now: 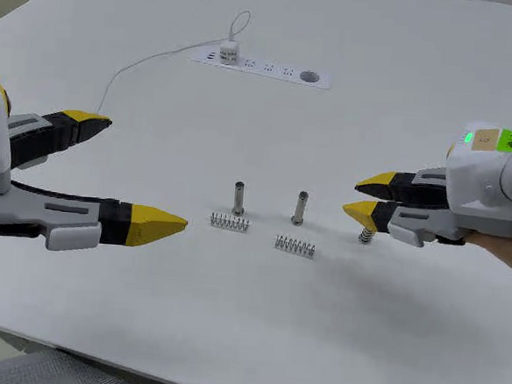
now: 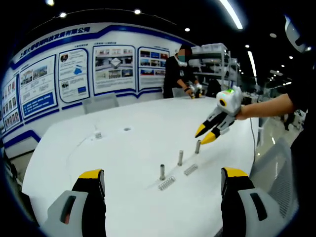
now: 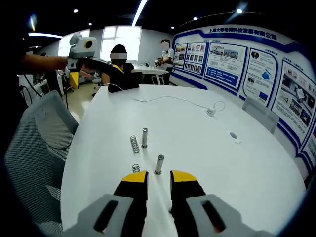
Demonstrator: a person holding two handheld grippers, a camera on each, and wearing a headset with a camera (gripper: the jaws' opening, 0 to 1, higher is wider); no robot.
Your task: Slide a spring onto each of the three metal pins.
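So far one of three looks done, as far as I can judge: at the right pin [image 1: 366, 237], just beside the lower tip of the right tongs [image 1: 352, 195], coils stand upright, so a spring seems to sit on it, though the jaw hides part of it. The left pin [image 1: 239, 198] and the middle pin [image 1: 301, 207] stand bare on the white table [image 1: 360, 340]. A loose spring [image 1: 229, 222] lies flat just near of the left pin, and a second spring [image 1: 294, 246] lies flat just near of the middle pin, neither touching a jaw.

The right tongs have a narrow gap between their jaws, and in the right gripper view nothing sits in it. The left tongs [image 1: 147, 174] are spread wide and hold nothing, hovering left of the pins and well apart from them. Two springs are left to thread.
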